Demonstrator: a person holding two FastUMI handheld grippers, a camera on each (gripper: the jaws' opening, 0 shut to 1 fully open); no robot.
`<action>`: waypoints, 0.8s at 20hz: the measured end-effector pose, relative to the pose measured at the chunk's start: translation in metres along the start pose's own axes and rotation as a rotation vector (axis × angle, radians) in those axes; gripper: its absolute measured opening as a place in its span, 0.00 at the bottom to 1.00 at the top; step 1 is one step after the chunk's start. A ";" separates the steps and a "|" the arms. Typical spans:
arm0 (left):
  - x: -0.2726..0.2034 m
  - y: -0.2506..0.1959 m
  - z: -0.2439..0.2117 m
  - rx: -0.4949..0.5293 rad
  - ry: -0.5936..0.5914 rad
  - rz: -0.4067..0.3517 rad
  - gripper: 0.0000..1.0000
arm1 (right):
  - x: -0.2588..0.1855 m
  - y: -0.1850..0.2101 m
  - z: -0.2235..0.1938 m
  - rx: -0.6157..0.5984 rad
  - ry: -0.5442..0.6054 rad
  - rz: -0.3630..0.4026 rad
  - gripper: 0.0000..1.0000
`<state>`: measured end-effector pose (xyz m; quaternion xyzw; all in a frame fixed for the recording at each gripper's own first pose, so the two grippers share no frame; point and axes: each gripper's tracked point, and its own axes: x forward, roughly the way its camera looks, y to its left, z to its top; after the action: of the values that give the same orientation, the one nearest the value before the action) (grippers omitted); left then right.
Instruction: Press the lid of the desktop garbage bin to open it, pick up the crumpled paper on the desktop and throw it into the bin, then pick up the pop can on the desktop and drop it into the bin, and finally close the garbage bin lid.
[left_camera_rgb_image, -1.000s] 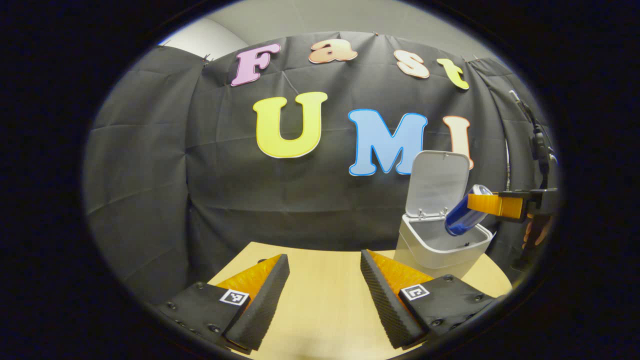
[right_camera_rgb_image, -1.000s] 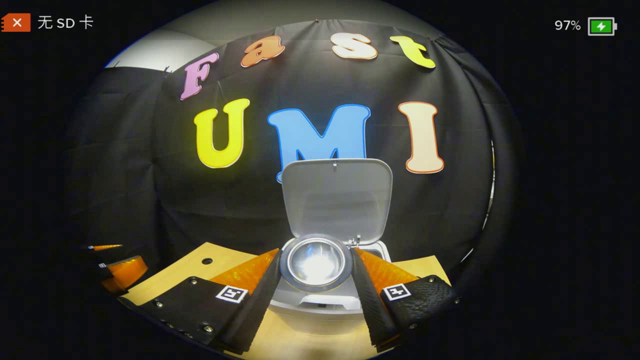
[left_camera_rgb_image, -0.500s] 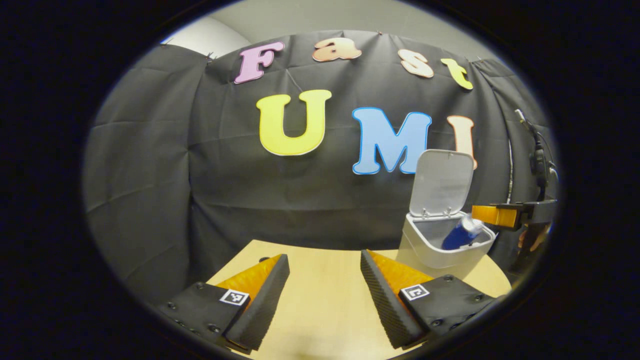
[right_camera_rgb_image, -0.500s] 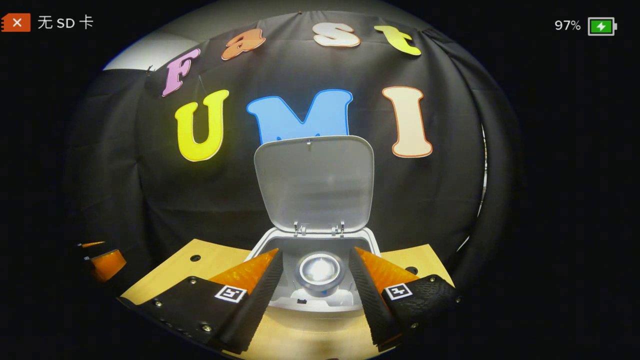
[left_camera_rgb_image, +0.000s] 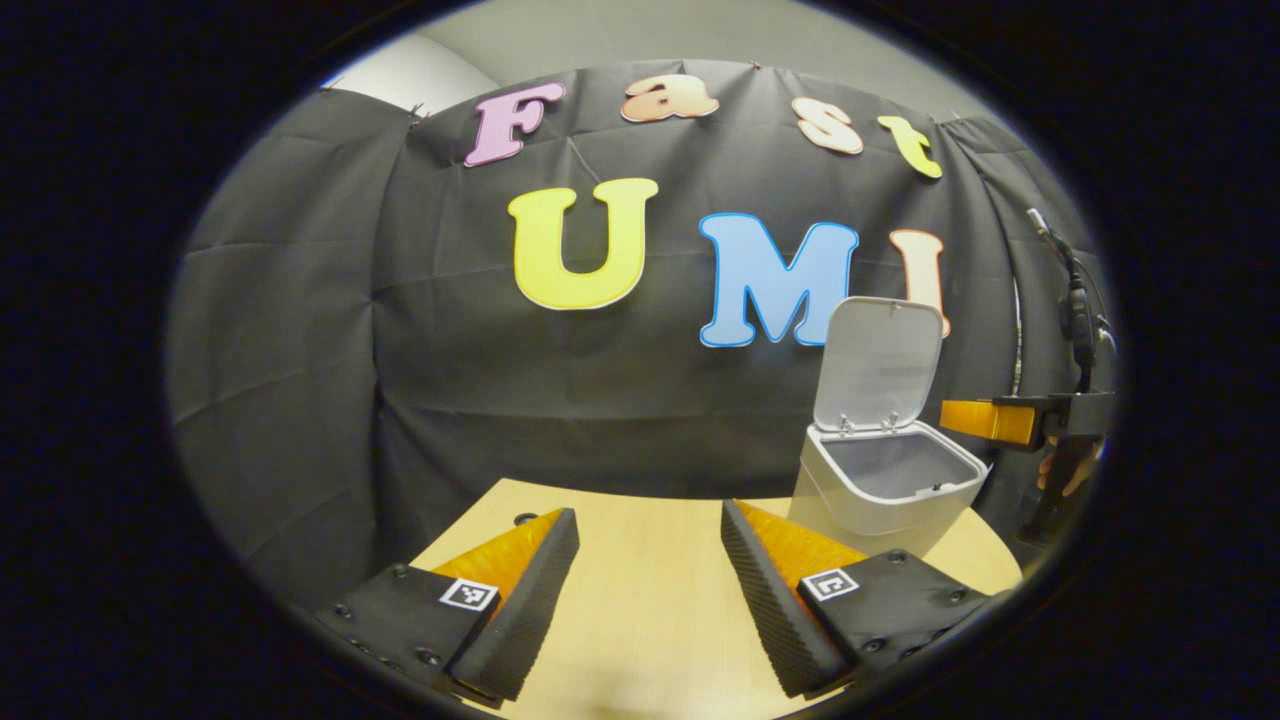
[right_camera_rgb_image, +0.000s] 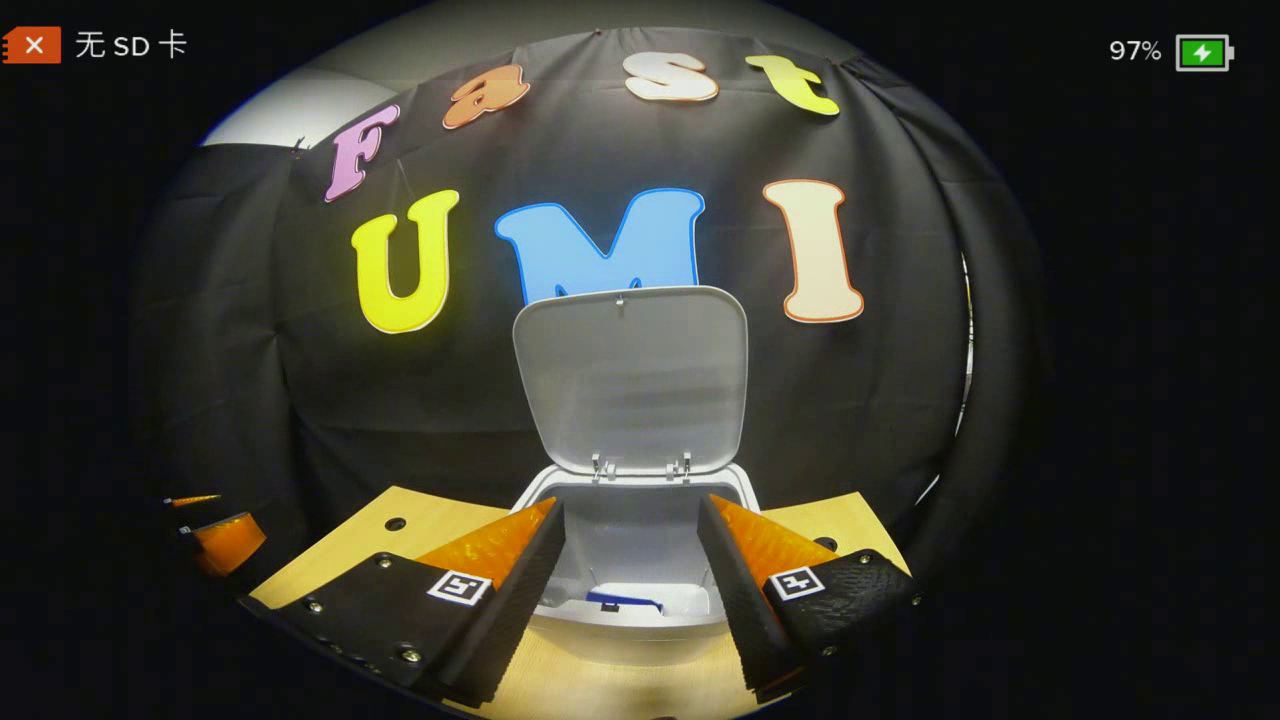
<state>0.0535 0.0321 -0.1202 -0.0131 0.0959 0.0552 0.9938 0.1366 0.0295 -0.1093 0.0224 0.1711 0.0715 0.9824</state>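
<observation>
With both the left gripper (left_camera_rgb_image: 650, 590) and the right gripper (right_camera_rgb_image: 630, 585) released and empty above the pale wooden desktop (left_camera_rgb_image: 640, 620), a sliver of blue pop can (right_camera_rgb_image: 625, 601) lies inside the white plastic garbage bin (right_camera_rgb_image: 632, 628) at the desktop's far right edge, so seemingly only shutting its upright hinged lid (right_camera_rgb_image: 632, 375) remains.

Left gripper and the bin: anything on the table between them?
Nothing: in the left gripper view, bare table runs from the open left gripper to the bin.

Even, sharp light; fisheye-bent edges.

Pop can (right_camera_rgb_image: 625, 601) mostly hidden below bin (right_camera_rgb_image: 630, 630) front rim, a blue sliver showing. Left gripper (right_camera_rgb_image: 215, 530) cut off beyond counter's (right_camera_rgb_image: 330, 560) left edge.
</observation>
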 end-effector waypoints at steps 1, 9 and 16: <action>-0.001 0.000 0.000 -0.002 0.001 0.000 1.00 | 0.000 0.001 0.004 -0.001 -0.005 0.002 0.86; 0.003 -0.002 -0.005 -0.009 0.010 -0.008 0.95 | 0.009 0.002 0.042 -0.027 -0.072 0.002 0.86; 0.009 -0.003 -0.011 -0.015 0.024 -0.010 0.95 | 0.027 0.005 0.097 -0.069 -0.159 0.002 0.86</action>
<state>0.0606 0.0292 -0.1327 -0.0219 0.1075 0.0507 0.9927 0.1939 0.0369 -0.0262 -0.0059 0.0899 0.0762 0.9930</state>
